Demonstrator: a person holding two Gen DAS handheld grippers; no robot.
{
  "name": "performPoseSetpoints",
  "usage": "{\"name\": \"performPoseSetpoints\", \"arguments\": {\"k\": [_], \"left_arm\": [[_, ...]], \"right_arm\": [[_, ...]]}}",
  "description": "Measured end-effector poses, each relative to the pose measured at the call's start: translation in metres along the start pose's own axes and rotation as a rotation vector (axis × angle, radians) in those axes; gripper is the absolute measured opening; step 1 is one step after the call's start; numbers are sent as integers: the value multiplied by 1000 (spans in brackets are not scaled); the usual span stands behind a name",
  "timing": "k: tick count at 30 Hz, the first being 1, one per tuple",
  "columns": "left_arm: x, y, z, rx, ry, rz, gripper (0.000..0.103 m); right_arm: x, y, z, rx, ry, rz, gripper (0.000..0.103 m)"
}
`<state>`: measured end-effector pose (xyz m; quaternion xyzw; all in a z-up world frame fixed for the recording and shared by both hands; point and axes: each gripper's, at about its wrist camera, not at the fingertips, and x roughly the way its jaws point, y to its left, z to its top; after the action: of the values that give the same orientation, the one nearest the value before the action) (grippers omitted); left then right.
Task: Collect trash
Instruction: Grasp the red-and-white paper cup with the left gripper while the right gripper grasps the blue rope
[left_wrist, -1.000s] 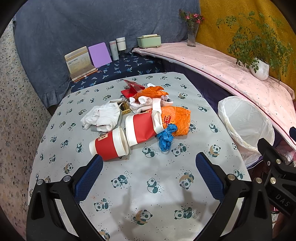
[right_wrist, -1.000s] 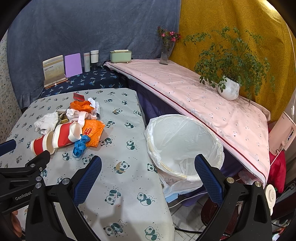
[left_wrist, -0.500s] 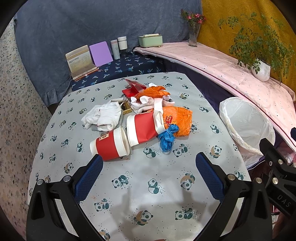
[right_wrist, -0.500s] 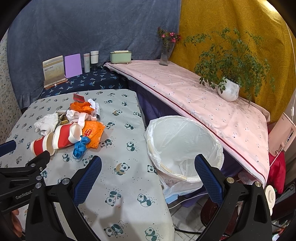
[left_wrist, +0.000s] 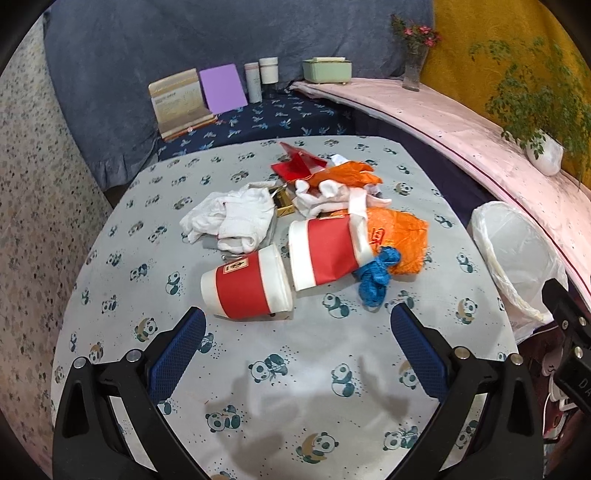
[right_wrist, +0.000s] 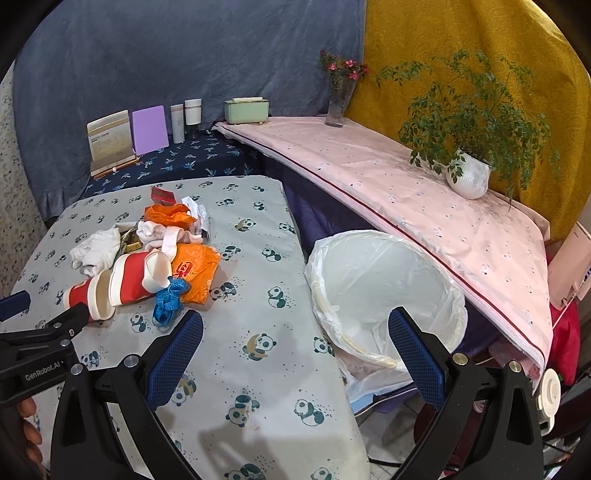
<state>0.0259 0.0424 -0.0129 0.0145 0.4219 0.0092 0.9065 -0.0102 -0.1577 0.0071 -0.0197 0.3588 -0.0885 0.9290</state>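
A trash pile lies mid-table on the panda-print cloth (left_wrist: 280, 369): two red-and-white paper cups on their sides (left_wrist: 247, 286) (left_wrist: 325, 251), white crumpled cloth (left_wrist: 236, 218), an orange bag (left_wrist: 402, 236), a blue scrap (left_wrist: 376, 275), a red packet (left_wrist: 299, 164). My left gripper (left_wrist: 295, 328) is open and empty, just short of the near cup. My right gripper (right_wrist: 295, 332) is open and empty, over the table's right edge beside the white-lined bin (right_wrist: 384, 284). The pile also shows in the right wrist view (right_wrist: 147, 258).
The bin (left_wrist: 517, 258) stands off the table's right side, below a pink-covered shelf (right_wrist: 406, 184) with a potted plant (right_wrist: 469, 177) and vase (right_wrist: 338, 99). Books, bottles and a green box (left_wrist: 327, 70) line the back ledge.
The left gripper has moved closer to the pile, so the cups look nearer. The right gripper has barely moved. Both stay open.
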Motion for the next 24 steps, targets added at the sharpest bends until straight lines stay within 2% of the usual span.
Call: {"name": "performPoseSetpoints", "arguments": {"k": [6, 11, 15, 21, 24], "left_arm": [[23, 27, 2, -37, 1, 35, 96], [55, 52, 2, -109, 82, 33, 96], [75, 59, 3, -99, 124, 62, 96], [94, 59, 8, -102, 155, 16, 96], [108, 57, 10, -86, 178, 22, 96]], "right_arm": [[21, 16, 1, -8, 24, 23, 96], [42, 35, 3, -18, 50, 54, 96], [59, 56, 3, -44, 74, 83, 96], [83, 81, 3, -75, 110, 111, 96], [93, 90, 3, -79, 130, 126, 96]]}}
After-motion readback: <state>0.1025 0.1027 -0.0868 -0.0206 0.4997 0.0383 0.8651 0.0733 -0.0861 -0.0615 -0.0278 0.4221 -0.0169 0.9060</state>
